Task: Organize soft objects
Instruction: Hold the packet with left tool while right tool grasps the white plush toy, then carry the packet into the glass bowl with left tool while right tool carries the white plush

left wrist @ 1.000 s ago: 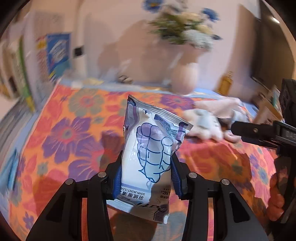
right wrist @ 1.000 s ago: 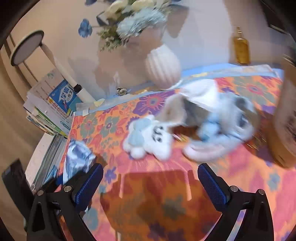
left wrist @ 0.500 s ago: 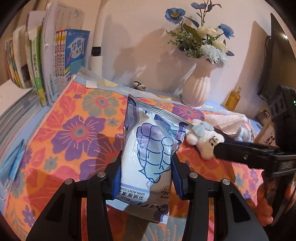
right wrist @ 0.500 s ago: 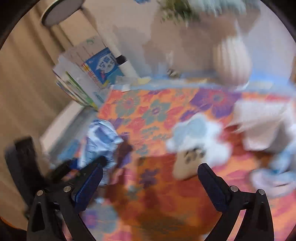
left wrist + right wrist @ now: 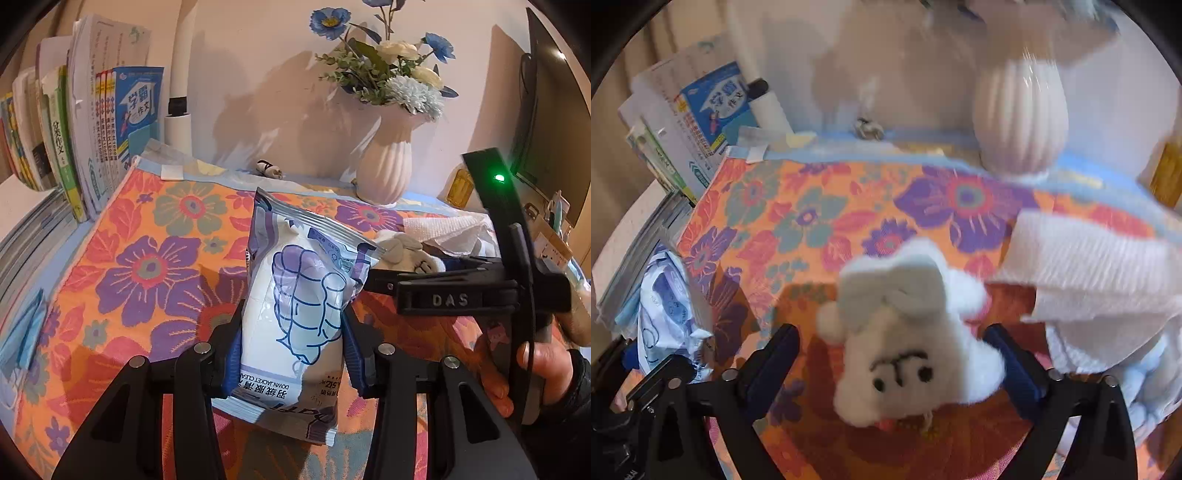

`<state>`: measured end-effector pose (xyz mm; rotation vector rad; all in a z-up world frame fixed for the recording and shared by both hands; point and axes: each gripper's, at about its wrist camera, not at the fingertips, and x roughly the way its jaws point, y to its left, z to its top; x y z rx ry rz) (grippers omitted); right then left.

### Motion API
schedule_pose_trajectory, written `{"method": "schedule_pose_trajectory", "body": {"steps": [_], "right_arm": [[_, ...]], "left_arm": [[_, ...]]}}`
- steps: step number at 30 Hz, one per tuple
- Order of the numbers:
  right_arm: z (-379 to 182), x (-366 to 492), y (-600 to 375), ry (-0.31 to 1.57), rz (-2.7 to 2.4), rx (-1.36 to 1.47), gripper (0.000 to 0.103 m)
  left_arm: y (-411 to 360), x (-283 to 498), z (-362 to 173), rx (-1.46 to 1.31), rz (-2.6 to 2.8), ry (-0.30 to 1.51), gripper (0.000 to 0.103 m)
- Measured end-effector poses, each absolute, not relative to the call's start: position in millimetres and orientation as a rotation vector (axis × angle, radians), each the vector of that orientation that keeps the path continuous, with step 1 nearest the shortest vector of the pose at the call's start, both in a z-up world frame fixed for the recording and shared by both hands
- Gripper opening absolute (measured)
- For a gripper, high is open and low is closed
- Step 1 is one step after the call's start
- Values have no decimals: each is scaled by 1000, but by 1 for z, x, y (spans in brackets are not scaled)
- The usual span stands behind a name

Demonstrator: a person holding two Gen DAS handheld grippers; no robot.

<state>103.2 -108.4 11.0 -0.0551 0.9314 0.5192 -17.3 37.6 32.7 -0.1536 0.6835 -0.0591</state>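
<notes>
My left gripper [image 5: 291, 350] is shut on a white and purple wipes packet [image 5: 303, 302] and holds it upright above the flowered cloth [image 5: 147, 266]. The packet also shows at the left of the right wrist view [image 5: 668, 317]. My right gripper [image 5: 897, 362] is open, its jaws on either side of a small white plush toy [image 5: 908, 339] that lies on the cloth. The toy peeks out behind the packet in the left wrist view [image 5: 406, 251], with the right gripper's body in front of it.
A white ribbed vase [image 5: 388, 162] with flowers stands at the back. Books [image 5: 92, 140] stand at the left edge. A white folded cloth [image 5: 1100, 273] and a pale blue plush [image 5: 1145, 380] lie at the right. A monitor [image 5: 546, 122] is at far right.
My right gripper has moved in over the white plush toy, which now lies between its open jaws. My left gripper still holds the packet and has turned a little left.
</notes>
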Motion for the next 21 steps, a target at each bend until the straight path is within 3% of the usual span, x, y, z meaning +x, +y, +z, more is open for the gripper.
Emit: {"method": "schedule_pose_trajectory", "body": {"steps": [6,21], "right_arm": [[15,89,-115,895,472,-76,50],[36,-64,-178,770,518,-29,50]], "left_arm": [[39,-15,32,-158,-51,692,42],[24,-14,34,-87,-108,728,42]]}}
